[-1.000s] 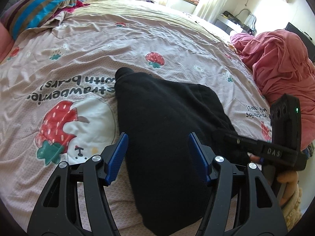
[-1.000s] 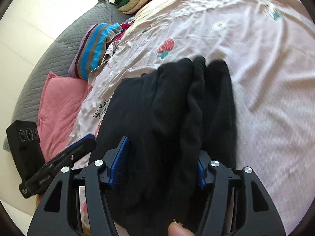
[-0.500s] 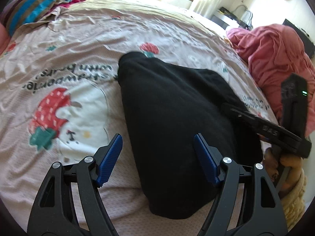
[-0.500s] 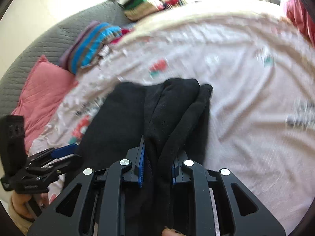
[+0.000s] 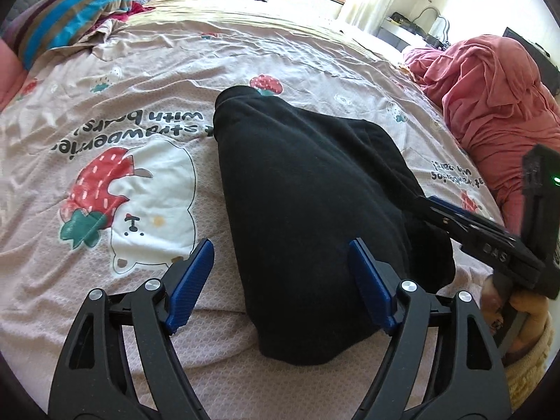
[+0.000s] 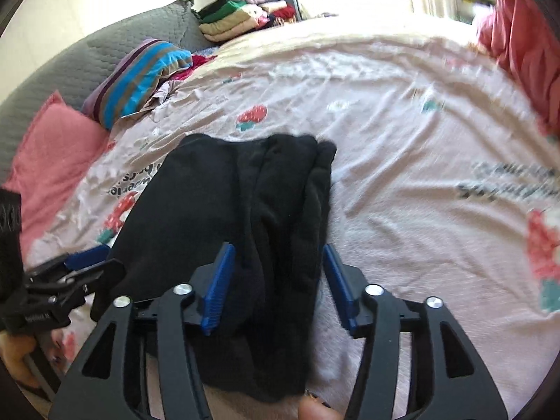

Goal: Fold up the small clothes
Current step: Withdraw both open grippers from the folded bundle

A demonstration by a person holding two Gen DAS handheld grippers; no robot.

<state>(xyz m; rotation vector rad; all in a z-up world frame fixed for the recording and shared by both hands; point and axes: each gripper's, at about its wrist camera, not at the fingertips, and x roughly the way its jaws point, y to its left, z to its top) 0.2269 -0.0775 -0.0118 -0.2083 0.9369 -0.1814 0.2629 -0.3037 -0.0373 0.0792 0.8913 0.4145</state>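
Note:
A black garment point(image 5: 308, 203) lies folded lengthways on the strawberry-print bedcover point(image 5: 140, 70). My left gripper point(image 5: 280, 273) hovers over its near end, jaws opening. Its left blue pad point(image 5: 194, 273) is over the cover and the right pad over the cloth, and neither presses. From the right, my right gripper point(image 5: 490, 241) reaches to the garment's edge. In the right wrist view the garment point(image 6: 217, 203) shows a doubled fold along its right side. That fold runs between the opening jaws of the right gripper point(image 6: 276, 280), with the pads clear of it.
A striped pillow point(image 6: 140, 70) and a pink pillow point(image 6: 52, 147) lie against the grey headboard. A stack of folded clothes point(image 6: 238, 21) sits at the far end. A heap of pink-red cloth point(image 5: 490, 98) fills the bed's right side. A person's fingertip point(image 6: 311, 409) shows below.
Half a second ago the right gripper was shut on the garment's fold; now its jaws stand apart and the view has swung right. The left jaws have widened a little.

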